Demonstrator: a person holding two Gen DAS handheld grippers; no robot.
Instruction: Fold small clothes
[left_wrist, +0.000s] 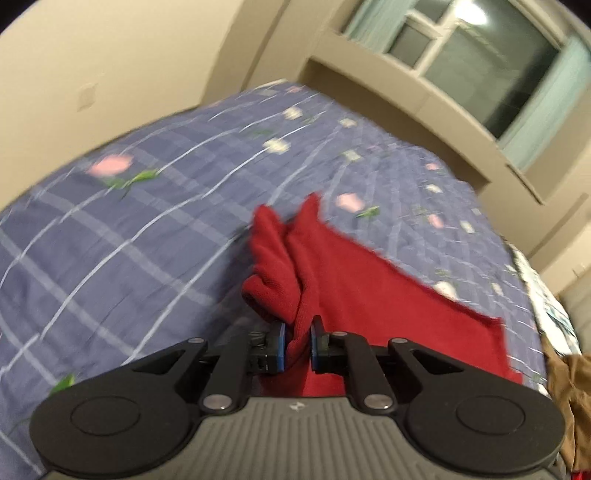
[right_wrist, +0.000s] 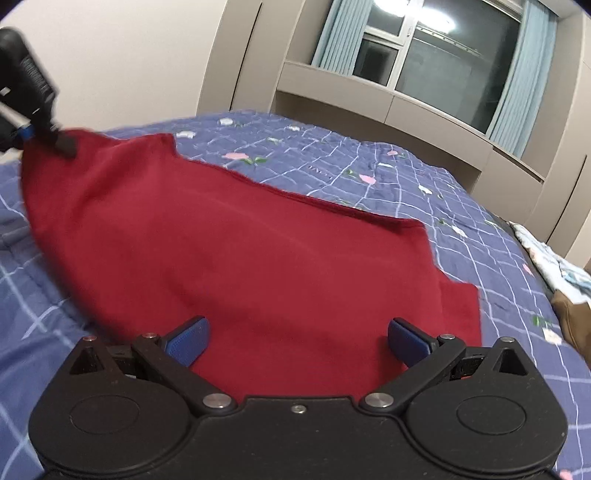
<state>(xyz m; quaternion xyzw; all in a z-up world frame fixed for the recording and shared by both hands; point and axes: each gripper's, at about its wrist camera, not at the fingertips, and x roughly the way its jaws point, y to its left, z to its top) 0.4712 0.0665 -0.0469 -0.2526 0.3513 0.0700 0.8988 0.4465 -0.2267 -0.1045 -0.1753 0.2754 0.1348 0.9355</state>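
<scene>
One corner of the cloth (left_wrist: 369, 280) sits pinched in my left tool (left_wrist: 298, 341); my right tool (right_wrist: 298, 341) gapes wide, cloth stretching ahead-left.

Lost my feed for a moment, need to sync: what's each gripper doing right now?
Left gripper: closed on a bunched edge of the red garment, lifting it.
Right gripper: open, holding nothing, above the garment.

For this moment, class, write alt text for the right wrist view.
An open right gripper hovers over a red garment spread on a blue checked bedspread. At far left, the left gripper pinches the garment's corner. A window with curtains is behind.
</scene>
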